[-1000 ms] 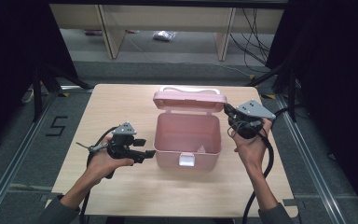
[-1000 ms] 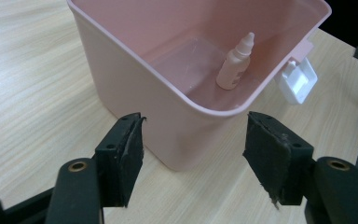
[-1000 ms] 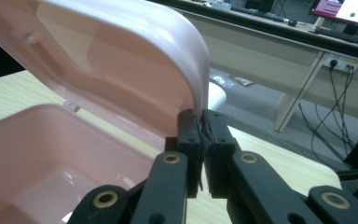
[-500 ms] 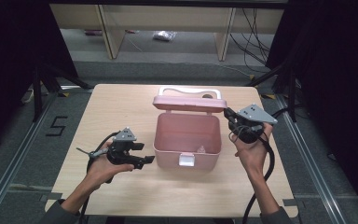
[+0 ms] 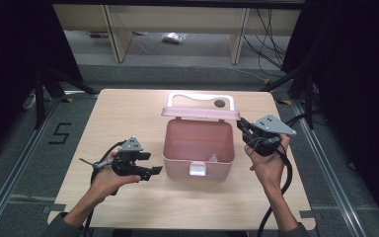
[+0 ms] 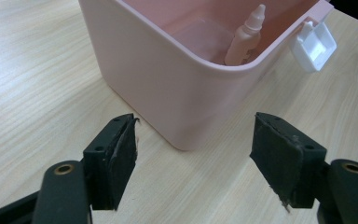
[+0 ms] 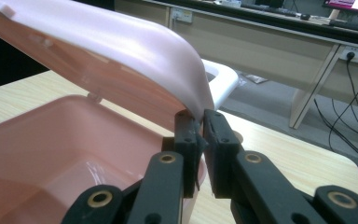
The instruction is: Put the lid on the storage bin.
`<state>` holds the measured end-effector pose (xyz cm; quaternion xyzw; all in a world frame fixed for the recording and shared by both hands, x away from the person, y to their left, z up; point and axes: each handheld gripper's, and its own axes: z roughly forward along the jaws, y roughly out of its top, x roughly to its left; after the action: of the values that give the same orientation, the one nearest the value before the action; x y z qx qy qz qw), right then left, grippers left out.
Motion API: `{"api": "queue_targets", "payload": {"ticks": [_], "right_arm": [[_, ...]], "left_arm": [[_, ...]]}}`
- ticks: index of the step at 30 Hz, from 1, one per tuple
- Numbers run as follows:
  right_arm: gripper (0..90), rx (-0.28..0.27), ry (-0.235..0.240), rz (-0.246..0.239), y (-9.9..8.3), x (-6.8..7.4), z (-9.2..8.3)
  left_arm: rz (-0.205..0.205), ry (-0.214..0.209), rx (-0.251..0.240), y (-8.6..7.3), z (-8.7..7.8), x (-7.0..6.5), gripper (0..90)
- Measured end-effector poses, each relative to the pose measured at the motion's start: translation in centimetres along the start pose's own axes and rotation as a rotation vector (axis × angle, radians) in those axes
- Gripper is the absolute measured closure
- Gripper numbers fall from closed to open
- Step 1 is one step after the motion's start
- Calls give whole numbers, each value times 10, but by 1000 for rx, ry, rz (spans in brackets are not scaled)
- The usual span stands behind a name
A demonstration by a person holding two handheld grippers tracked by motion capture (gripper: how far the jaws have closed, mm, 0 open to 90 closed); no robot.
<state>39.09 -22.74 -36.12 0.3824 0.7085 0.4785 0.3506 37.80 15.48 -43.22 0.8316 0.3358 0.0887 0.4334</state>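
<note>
The pink storage box (image 5: 199,148) sat at the centre of the high view on the wooden table (image 5: 128,113), its lid (image 5: 200,112) raised at the rear edge with the white handle (image 5: 201,97) above it. The right gripper (image 5: 245,129), right of centre, had its jaws pinched shut on the lid's corner rim; in the right gripper view the pink lid edge (image 7: 186,88) ran down into the narrow slot between the pads.

Judging from this, the step in hand was swinging the lid on its hinge. Doing it well would mean following the hinge's arc rather than pulling straight, keeping the pinch firm but on the rim only, and steadying the light box should it start to slide or tip.

The left gripper (image 5: 148,170), at lower left of the high view, hovered just beside the box's front left corner with its jaws spread wide and holding nothing; the left gripper view showed that corner (image 6: 186,140) between the pads and a small dropper bottle (image 6: 246,36) standing inside. The right hand (image 5: 269,165) angled up and inward from the bottom, wrist low.
</note>
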Motion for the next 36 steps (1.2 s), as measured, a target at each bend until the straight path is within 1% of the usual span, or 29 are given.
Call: {"api": "queue_targets", "payload": {"ticks": [1, 2, 3, 4, 5, 6, 7, 8, 10, 11, 12, 13, 14, 15, 17, 18, 19, 20, 21, 22, 23, 24, 28, 29, 31, 32, 34, 35, 36], "right_arm": [[846, 10, 6, 17, 0, 1, -1], [844, 10, 16, 19, -1, 2, -2], [842, -3, 13, 12, -1, 2, -2], [839, -1, 1, 11, -2, 3, -2], [836, 11, 12, 14, -3, 4, -3], [832, 4, 4, 3, -4, 4, -3], [829, 0, 18, 6, -5, 4, -2], [827, 3, 11, 4, -6, 4, -3], [826, 29, 18, 17, -7, 5, -5], [824, 14, 20, 2, -8, 5, -5], [822, 7, 18, 0, -9, 5, -5], [819, 10, 14, 3, -9, 6, -6], [815, 20, 22, 5, -10, 7, -7], [814, 34, 24, 23, -11, 8, -8], [815, 21, 32, 2, -13, 8, -10], [814, 38, 31, 8, -14, 9, -11], [814, 34, 31, 14, -14, 10, -12], [813, 27, 31, 7, -15, 9, -13], [806, 39, 38, 22, -15, 10, -14], [799, 50, 46, 35, -15, 11, -15], [796, 37, 42, 10, -15, 11, -15], [793, 27, 38, 3, -16, 11, -14], [778, 41, 44, 4, -17, 11, -16], [774, 37, 35, -3, -18, 11, -16], [763, 55, 55, 15, -19, 12, -17], [760, 46, 53, 7, -19, 11, -18], [759, 52, 55, 21, -20, 12, -19], [758, 47, 51, 12, -21, 11, -20], [758, 52, 62, 9, -22, 11, -21]], "left_arm": [[0, -8, 0, 0, 1, 0, 305], [20, -10, 17, 0, 0, 1, 305], [1, -8, 1, -1, 1, -1, 305], [6, -10, 6, -2, 2, -1, 305], [8, -7, 8, -2, 2, -2, 303], [26, -11, 25, -3, 1, -1, 301], [10, -11, 10, -4, 3, -2, 300], [3, -11, 11, -5, 3, -3, 299], [18, -11, 22, -7, 1, -2, 293], [8, -26, 16, -8, 0, -2, 288], [-2, -26, 9, -9, 0, -2, 281], [-8, -44, 3, -9, -1, -2, 278], [-18, -43, -3, -10, -2, -3, 274], [-10, -37, 1, -11, -3, -3, 271], [-18, -36, -1, -14, -3, -3, 269], [-19, -32, -4, -15, -3, -3, 269], [-16, -34, 3, -16, -3, -4, 269], [-21, -42, 4, -17, -2, -4, 269], [-13, -43, 5, -18, -3, -5, 269], [-17, -36, 11, -19, -3, -6, 269], [-13, -36, 12, -20, -4, -6, 269], [-8, -44, 12, -20, -4, -5, 269], [-18, -33, 9, -22, -4, -5, 269], [-16, -34, 13, -22, -4, -5, 269], [-11, -44, 16, -23, -3, -4, 269], [-22, -49, 18, -23, -3, -5, 269], [-21, -52, 11, -24, -3, -6, 269], [-21, -58, 15, -24, -3, -6, 269], [-22, -58, 16, -24, -3, -6, 269]]}}
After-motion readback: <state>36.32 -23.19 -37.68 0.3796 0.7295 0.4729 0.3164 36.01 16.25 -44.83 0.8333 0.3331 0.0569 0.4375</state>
